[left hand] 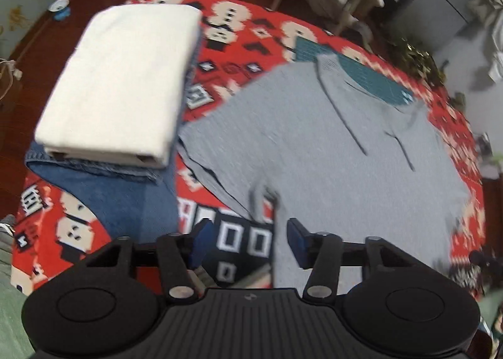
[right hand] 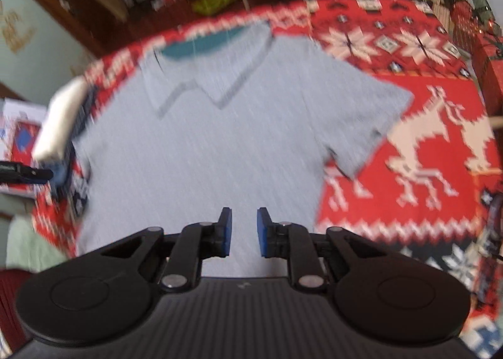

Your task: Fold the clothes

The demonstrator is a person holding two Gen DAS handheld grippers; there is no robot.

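With the left gripper (left hand: 248,241) and right gripper (right hand: 244,231) both parted and empty above the grey polo shirt (right hand: 220,139) spread mid-frame, a careless grab risks bunching it or nudging the folded stack (left hand: 122,82) at upper left.

Open run of red patterned woven blanket (right hand: 408,101) right of the flat grey collared shirt (right hand: 220,139), nothing standing on it. Left side blocked by a stack: folded white cloth (left hand: 122,82) on folded blue denim (left hand: 125,198), just beside the shirt's sleeve. Narrow blanket strip between stack and shirt passable.
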